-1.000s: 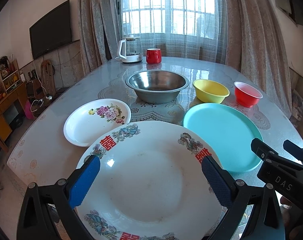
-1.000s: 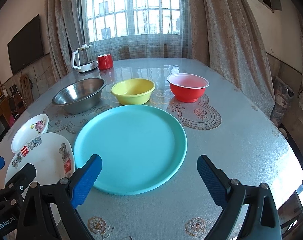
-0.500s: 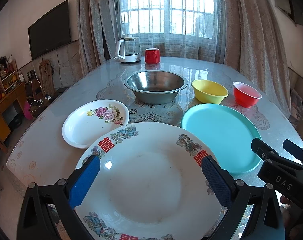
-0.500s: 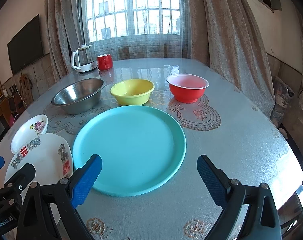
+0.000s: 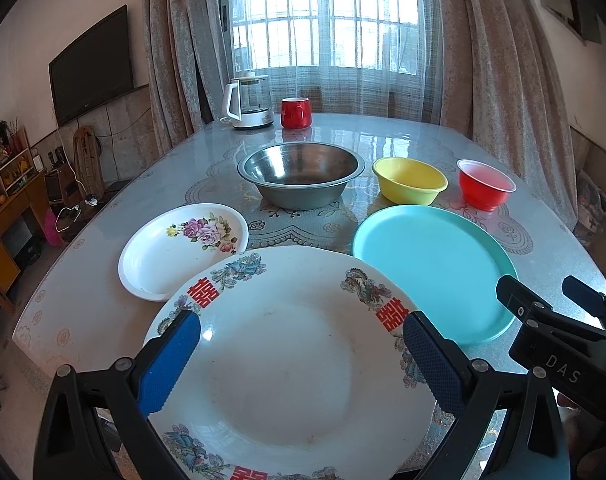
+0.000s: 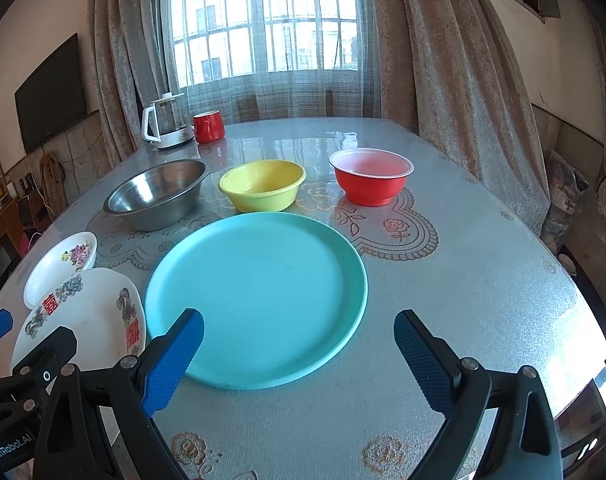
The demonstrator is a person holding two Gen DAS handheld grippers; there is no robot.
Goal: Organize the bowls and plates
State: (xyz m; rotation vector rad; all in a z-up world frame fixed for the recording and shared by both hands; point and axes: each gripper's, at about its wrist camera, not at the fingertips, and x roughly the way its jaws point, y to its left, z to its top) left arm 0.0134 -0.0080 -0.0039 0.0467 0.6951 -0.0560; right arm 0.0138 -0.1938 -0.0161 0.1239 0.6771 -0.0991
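Observation:
A large white plate with red characters (image 5: 287, 364) lies at the table's near left edge, under my open left gripper (image 5: 301, 356). A small white flowered plate (image 5: 183, 248) lies behind it, partly under its rim. A turquoise plate (image 6: 259, 296) lies in front of my open, empty right gripper (image 6: 299, 352). Behind stand a steel bowl (image 5: 301, 174), a yellow bowl (image 6: 262, 188) and a red bowl (image 6: 371, 176). The right gripper also shows in the left wrist view (image 5: 559, 320).
A glass kettle (image 5: 249, 102) and a red mug (image 5: 296, 113) stand at the table's far end by the curtained window. The grey glass-topped table (image 6: 463, 280) drops off close on the right and near sides. A TV and shelves stand left.
Both views have drawn back slightly and the plates sit a little farther from the fingers. Both grippers stay open and nothing on the table has moved.

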